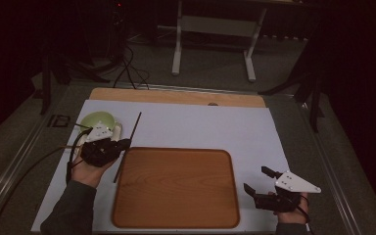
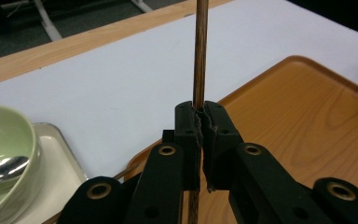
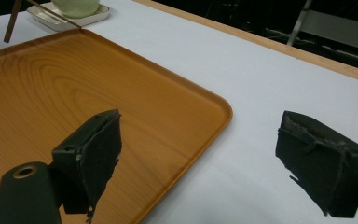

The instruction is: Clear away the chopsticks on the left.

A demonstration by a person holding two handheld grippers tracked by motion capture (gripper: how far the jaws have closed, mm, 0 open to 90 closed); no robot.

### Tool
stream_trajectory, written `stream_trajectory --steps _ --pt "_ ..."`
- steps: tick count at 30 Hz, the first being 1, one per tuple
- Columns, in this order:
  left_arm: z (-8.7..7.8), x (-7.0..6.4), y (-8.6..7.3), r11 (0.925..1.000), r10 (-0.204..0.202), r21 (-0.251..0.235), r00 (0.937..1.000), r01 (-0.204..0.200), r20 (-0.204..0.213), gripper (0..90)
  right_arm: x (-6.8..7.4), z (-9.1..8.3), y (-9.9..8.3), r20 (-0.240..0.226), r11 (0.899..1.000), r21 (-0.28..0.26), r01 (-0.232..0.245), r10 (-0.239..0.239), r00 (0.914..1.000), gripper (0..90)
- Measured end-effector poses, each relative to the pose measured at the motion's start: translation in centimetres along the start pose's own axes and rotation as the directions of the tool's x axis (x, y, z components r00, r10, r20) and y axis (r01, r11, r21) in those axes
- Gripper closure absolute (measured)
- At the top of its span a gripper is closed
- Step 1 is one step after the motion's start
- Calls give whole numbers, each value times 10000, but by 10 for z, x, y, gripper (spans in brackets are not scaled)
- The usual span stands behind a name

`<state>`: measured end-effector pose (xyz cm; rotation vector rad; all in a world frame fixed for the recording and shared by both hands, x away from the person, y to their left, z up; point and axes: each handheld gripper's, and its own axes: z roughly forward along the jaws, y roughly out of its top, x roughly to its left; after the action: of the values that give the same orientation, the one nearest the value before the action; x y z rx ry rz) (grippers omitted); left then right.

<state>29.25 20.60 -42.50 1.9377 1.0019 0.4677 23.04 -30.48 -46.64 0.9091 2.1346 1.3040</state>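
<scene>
Table (image 1: 176, 95) with white mat (image 1: 200, 127) on top. On mat: wooden tray (image 1: 176, 188) near centre; small white dish (image 1: 117, 129) far left.

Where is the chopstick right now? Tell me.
In the high view, the chopstick is clamped in the left gripper, at the wooden tray's left edge, beside the green bowl.

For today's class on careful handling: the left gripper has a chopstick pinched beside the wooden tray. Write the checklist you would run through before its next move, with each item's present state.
1. Left gripper shut on the chopstick: ok.
2. Grip near the stick's middle, with length showing on both sides of the jaws: ok.
3. Tray bare, with room to set the stick down: ok.
4. Right gripper open and apart from the tray, at its right: ok.
5. Green bowl behind the left hand, clear of the stick: ok.
6. Second chopstick's place: cannot tell.
</scene>
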Motion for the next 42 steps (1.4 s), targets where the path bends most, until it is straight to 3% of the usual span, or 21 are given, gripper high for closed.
stream_trajectory --steps 9,19,27,35,42 --pt "-2 -5 12 9995 -152 -283 9996 158 222 862 0 0 0 1 10000 16 16 -16 10000 135" --pt "10 -12 10 9984 -472 -288 9987 478 213 862 0 0 0 8 10000 21 37 -37 10000 136" --pt "20 -18 -7 9922 -1147 -426 9922 1169 497 862 0 0 0 -4 10000 4 18 -18 10000 136" --pt "23 -20 -23 9935 -1128 -125 9931 1132 308 861 0 0 0 6 10000 -1 17 -17 10000 136" --pt "23 -16 -35 9904 -1380 21 9903 1380 156 861 0 0 0 16 10000 20 44 -44 10000 135"
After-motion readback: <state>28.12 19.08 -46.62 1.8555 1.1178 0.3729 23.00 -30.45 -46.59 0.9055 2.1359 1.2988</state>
